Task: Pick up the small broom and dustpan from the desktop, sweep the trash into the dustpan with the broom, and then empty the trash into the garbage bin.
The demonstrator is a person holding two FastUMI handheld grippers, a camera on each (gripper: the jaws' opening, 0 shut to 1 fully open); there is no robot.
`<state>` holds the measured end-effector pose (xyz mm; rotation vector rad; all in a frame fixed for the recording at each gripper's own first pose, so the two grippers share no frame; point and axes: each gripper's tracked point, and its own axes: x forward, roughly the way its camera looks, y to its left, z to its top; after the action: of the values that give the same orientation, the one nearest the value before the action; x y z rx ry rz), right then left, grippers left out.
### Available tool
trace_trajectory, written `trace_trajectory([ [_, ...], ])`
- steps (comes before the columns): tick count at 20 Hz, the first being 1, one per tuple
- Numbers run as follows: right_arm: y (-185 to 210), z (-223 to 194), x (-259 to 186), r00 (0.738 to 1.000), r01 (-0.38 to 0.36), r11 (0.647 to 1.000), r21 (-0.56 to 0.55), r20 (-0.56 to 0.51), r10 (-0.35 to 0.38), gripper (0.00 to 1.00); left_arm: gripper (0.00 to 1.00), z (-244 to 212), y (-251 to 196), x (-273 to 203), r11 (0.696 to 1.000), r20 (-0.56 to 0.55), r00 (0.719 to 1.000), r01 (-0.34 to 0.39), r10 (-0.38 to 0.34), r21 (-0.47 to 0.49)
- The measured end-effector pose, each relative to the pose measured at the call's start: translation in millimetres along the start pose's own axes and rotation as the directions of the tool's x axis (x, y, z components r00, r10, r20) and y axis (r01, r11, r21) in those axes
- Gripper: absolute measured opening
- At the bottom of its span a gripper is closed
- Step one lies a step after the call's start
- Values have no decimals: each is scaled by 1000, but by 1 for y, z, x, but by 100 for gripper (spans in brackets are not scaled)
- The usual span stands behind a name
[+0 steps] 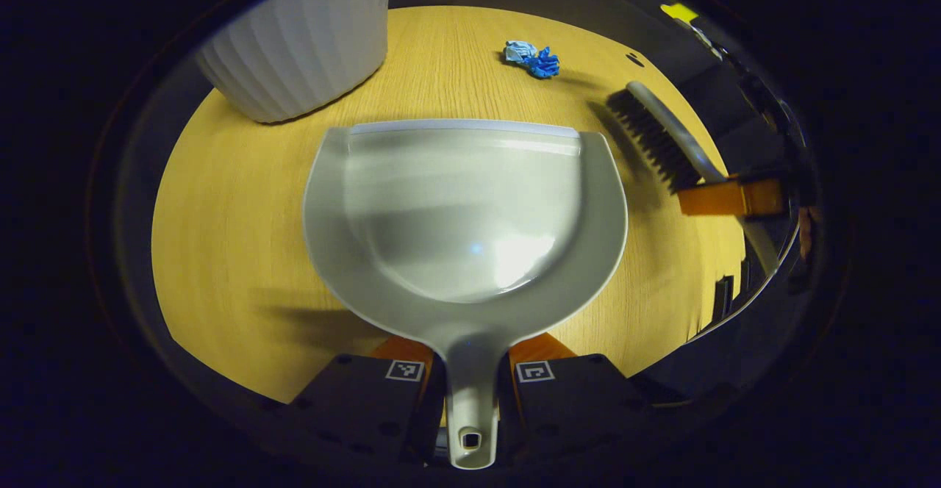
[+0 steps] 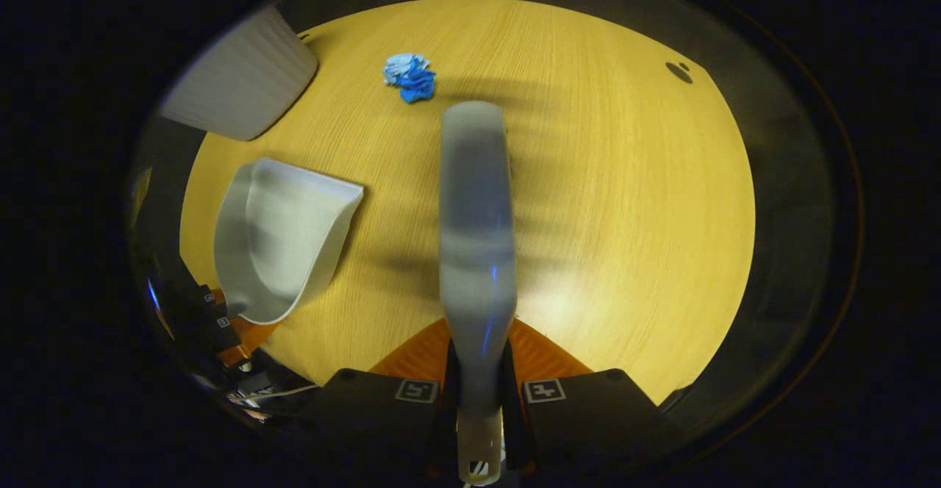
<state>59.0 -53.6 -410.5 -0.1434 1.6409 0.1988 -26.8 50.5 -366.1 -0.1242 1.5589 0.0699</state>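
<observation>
Both tools held, left gripper (image 1: 470, 378) clamping dustpan (image 1: 464, 209), right gripper (image 2: 481, 392) clamping broom (image 2: 476, 216): drag blue trash (image 2: 409, 76) from eleven o'clock into pan lip.

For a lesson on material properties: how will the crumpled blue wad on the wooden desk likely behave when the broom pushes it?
The crumpled blue wad looks thin and creased, so probably very light, sliding easily on the smooth wooden desk. Being lumpy, it may tumble rather than roll straight. The grey-handled broom's dark bristles may flick it away.
</observation>
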Motion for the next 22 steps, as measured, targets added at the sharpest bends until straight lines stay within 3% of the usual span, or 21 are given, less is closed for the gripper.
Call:
trace_trajectory([
  [3, -16, 37, -3, 999, -2, 1000, -3, 32, 2, 28, 29, -1, 4, -3, 999, -27, 999, -22, 23, 47],
  [7, -32, 83, 8, 1000, 16, 994, -109, 22, -13, 28, 31, 5, 14, -7, 988, -64, 996, -51, 61, 144],
  [10, -48, 133, 14, 996, 75, 975, -208, 62, -63, 28, 29, 14, 27, -10, 978, -91, 993, -60, 79, 200],
  [14, -37, 170, 30, 998, 61, 939, -340, 39, -50, 28, 29, 32, 37, -7, 966, -136, 985, -73, 109, 247],
  [16, -33, 182, 40, 998, 64, 916, -397, 33, -55, 28, 29, 34, 39, -7, 962, -150, 981, -80, 123, 260],
  [19, -24, 190, 51, 999, 39, 915, -402, 22, -33, 28, 29, 35, 41, -8, 959, -169, 976, -89, 138, 268],
  [20, -19, 193, 53, 999, 29, 913, -407, 27, -20, 33, 29, 36, 40, -8, 958, -169, 976, -90, 140, 271],
  [22, -3, 183, 52, 1000, -7, 900, -435, -7, 4, 28, 29, 39, 40, -8, 951, -158, 978, -87, 139, 298],
])
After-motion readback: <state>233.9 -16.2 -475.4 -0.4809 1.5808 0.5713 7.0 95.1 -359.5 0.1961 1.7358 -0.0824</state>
